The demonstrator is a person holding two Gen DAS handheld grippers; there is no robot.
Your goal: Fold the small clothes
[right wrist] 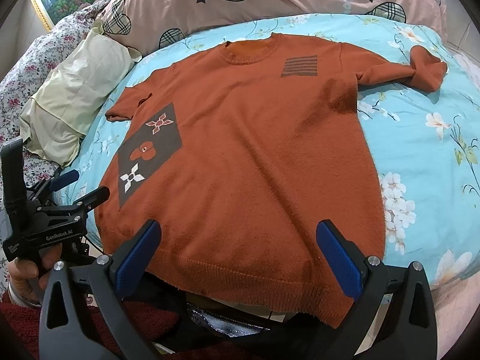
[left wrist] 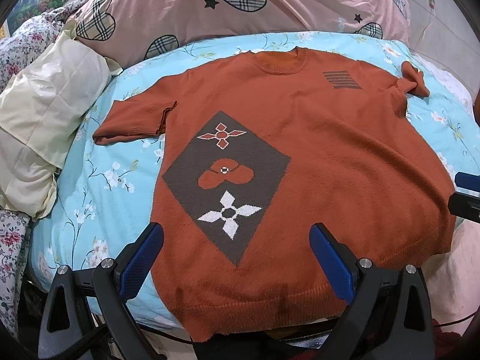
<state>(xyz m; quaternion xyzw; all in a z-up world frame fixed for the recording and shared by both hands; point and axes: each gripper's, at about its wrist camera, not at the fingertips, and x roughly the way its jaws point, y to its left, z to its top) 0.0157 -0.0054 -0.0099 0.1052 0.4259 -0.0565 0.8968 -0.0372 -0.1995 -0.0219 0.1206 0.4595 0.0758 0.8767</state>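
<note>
The sweater (left wrist: 300, 156) lies flat on the bedsheet (left wrist: 90, 180) ahead of my left gripper (left wrist: 235, 258) and right gripper (right wrist: 238, 255); both are spread wide, holding nothing, above its hem.

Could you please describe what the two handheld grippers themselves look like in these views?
Both the left gripper and right gripper have black plastic frames with triangular cutouts, silver screws and blue textured pads. The right wrist view shows white "GenRobot.AI" lettering on the left gripper's body, held in a bare hand.
</note>
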